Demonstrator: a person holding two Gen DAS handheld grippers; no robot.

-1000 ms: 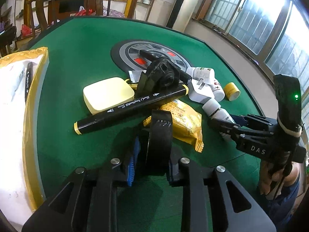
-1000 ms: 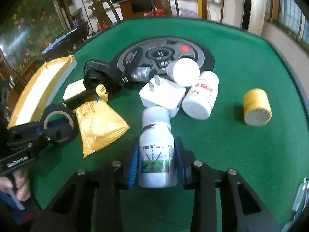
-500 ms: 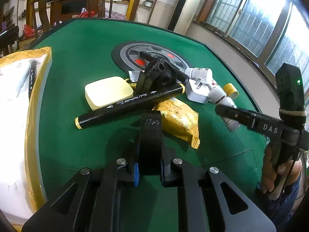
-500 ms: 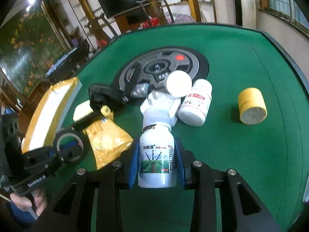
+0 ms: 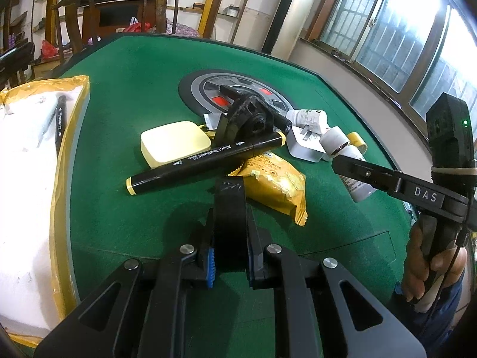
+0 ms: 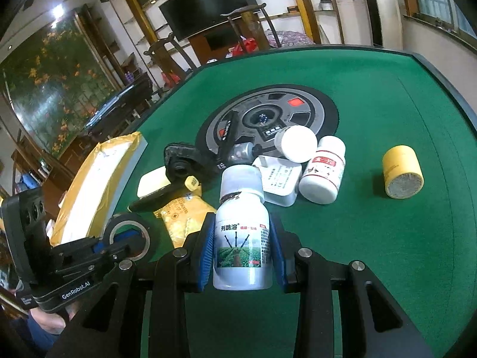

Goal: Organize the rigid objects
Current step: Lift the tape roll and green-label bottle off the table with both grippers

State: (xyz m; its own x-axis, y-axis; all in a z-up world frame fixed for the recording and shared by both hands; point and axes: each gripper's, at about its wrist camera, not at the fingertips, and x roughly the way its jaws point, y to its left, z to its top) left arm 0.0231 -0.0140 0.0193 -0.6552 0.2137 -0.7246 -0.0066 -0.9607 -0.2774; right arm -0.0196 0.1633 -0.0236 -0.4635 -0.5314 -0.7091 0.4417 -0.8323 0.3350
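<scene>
My left gripper (image 5: 230,238) is shut on a black tape roll (image 5: 230,205), held edge-on just above the green table; the right wrist view shows the tape roll (image 6: 128,231) as a ring in the left gripper (image 6: 119,244). My right gripper (image 6: 242,247) is shut on a white bottle with a green label (image 6: 243,238), its blue pads pressing both sides. From the left wrist view the right gripper (image 5: 357,173) holds that white bottle (image 5: 342,149) off the table beside the pile.
The pile holds a black marker (image 5: 205,161), a pale yellow box (image 5: 174,143), a yellow snack packet (image 5: 274,182), a white plug (image 6: 280,182), a red-labelled bottle (image 6: 323,170) and a black round device (image 5: 247,119). A yellow cylinder (image 6: 402,171) lies apart. A yellow-edged white tray (image 5: 29,164) sits left.
The left jaws have closed tight on the tape roll. The right gripper has lifted the white bottle off the table and tilted, so its camera now looks higher.
</scene>
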